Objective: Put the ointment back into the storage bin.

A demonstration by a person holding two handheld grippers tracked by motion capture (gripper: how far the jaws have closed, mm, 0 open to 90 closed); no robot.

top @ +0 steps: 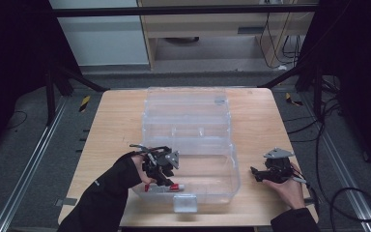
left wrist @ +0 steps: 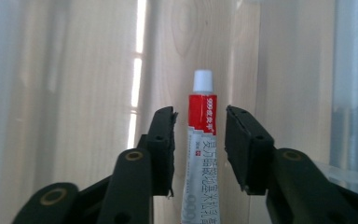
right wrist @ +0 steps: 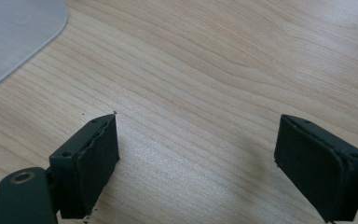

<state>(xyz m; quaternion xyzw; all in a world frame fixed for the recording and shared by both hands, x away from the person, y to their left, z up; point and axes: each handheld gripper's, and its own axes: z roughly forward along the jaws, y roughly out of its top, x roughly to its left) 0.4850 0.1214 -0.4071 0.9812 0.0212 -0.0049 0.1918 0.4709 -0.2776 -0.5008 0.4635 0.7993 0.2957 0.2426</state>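
Pale wooden counter carries a clear box; left tongs straddle (not gripping) its tube; right tongs gape wide.

Lab recording rig, black curtains, metal frame, floor cables, wooden table

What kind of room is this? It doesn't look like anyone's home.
Probably a lab or test rig for recording hand work. A small wooden table stands between dark curtains, metal rails run along the floor, loose cables trail about, and a person holds a gripper over a clear box.
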